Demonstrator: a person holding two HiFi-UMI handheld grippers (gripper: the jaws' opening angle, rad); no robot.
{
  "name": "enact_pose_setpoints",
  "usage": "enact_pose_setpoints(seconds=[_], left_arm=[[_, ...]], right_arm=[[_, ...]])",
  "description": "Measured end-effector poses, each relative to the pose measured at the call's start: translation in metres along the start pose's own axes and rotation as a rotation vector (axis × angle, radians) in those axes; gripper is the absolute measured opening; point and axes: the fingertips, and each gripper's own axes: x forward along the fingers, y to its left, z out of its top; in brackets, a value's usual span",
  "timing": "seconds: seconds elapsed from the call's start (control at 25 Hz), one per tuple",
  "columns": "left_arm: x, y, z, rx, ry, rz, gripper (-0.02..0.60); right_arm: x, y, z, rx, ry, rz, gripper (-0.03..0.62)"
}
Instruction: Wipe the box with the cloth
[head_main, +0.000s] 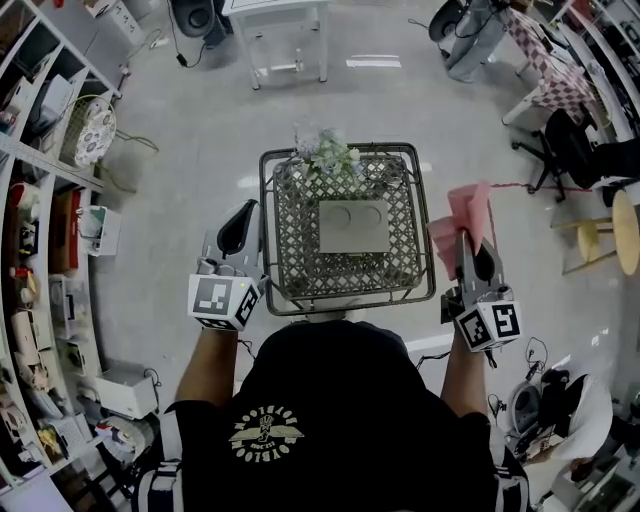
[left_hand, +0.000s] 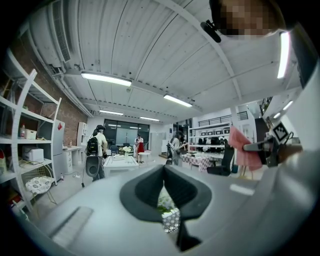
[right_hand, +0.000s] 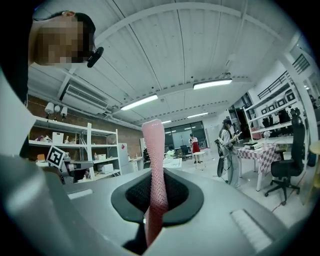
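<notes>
Leftmost, the left tongs (head_main: 245, 213) are pressed together, empty. On the wire bench (head_main: 300, 255) lies the grey box (head_main: 353, 226), likely light and stiff enough to slide when rubbed. The right tongs (head_main: 470, 246) clamp the limp pink cloth (head_main: 464, 210) low, a sound hold.

**Surroundings: furniture and bystanders**

A wire-lattice table (head_main: 290, 250) is standing mid-floor, with a spray of pale flowers (head_main: 328, 155) lying at its far edge. Open shelving (head_main: 45, 215) is running along the left side. A white table (head_main: 285, 25) is standing beyond. A black office chair (head_main: 570, 145) and a wooden stool (head_main: 592, 240) are sitting at right. A person wearing a backpack (left_hand: 96, 150) is standing far off.
</notes>
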Motion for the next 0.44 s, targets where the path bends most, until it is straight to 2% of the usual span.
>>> enact_pose_setpoints(seconds=[0.44], left_arm=[[0.013, -0.021, -0.007, 0.006, 0.003, 0.004, 0.000]], right_arm=[[0.002, -0.020, -0.011, 0.030, 0.005, 0.026, 0.017]])
